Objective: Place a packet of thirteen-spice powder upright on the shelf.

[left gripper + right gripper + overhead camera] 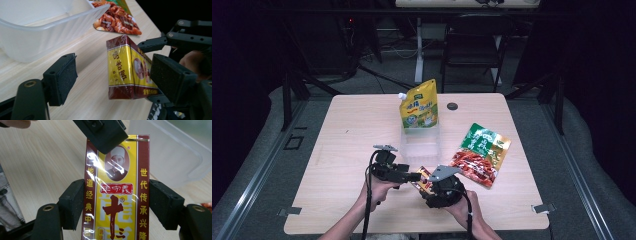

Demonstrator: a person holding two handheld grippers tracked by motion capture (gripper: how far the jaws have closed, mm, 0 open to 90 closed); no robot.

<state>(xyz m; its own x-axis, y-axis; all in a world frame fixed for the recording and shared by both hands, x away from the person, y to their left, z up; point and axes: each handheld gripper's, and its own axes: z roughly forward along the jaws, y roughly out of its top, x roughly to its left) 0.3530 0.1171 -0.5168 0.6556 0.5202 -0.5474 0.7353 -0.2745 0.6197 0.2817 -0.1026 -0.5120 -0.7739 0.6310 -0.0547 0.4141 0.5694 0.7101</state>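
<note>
Box (pixel 116 192) of spice was held off the desk (pixel 347 150) near its front edge, clamped across its width by the right gripper (pixel 428 186). Left gripper (pixel 416 176) straddled the box's far end, jaws part-open, one pad (pixel 172 77) about touching, no grip yet. Handover looked half done. Tub (pixel 419 145) at desk centre sat empty; placing the box remained, probably there.

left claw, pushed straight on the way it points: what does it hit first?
Most likely the spice box held in the right claw. It already sits between the left claw's pads, close to one of them. The clear tub lies off to the side, though depth is hard to judge.
</note>
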